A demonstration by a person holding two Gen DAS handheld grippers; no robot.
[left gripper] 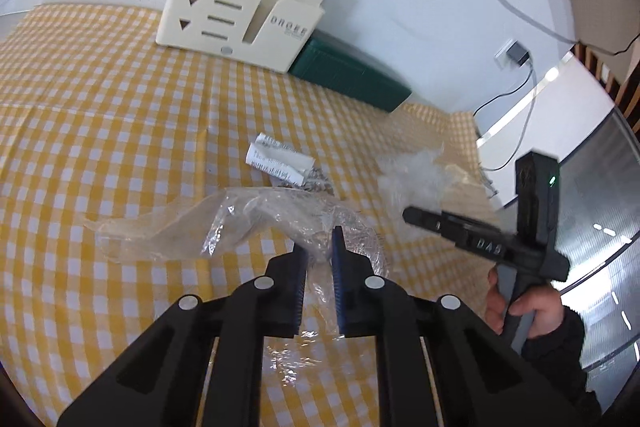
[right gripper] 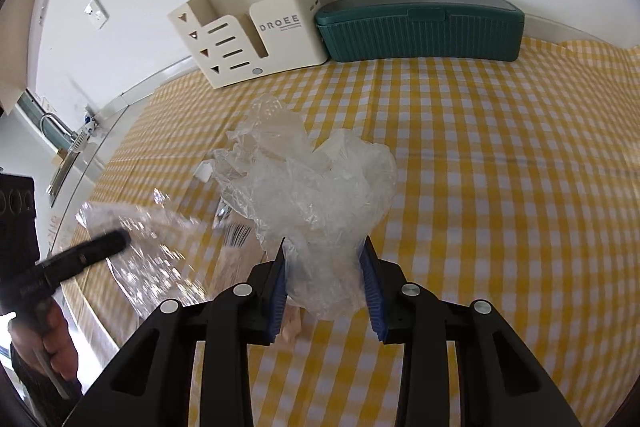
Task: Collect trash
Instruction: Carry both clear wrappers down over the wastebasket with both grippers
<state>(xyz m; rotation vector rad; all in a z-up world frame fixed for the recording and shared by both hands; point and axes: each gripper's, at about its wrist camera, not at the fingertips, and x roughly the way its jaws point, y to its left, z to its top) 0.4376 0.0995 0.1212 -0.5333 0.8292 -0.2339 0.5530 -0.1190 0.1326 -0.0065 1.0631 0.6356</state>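
Note:
My left gripper [left gripper: 320,247] is shut on a sheet of clear plastic film [left gripper: 224,223] that trails off to the left over the yellow checked tablecloth [left gripper: 100,107]. A crumpled paper slip [left gripper: 276,159] and a bit of foil [left gripper: 316,183] lie just beyond it. My right gripper [right gripper: 326,251] is shut on a crumpled, whitish plastic bag [right gripper: 312,179] that bulges up between its blue pads [right gripper: 372,291]. In the left wrist view the right gripper [left gripper: 410,215] holds that bag [left gripper: 416,175] at the table's right side. In the right wrist view the left gripper [right gripper: 116,241] and the film [right gripper: 156,243] are blurred.
A cream desk organizer [right gripper: 256,39] with coloured pencils and a dark green lidded box [right gripper: 420,27] stand against the white wall at the back. A hand [left gripper: 520,303] grips the right tool's handle. The table edge [right gripper: 92,311] runs along the left; cables hang on the wall [left gripper: 520,99].

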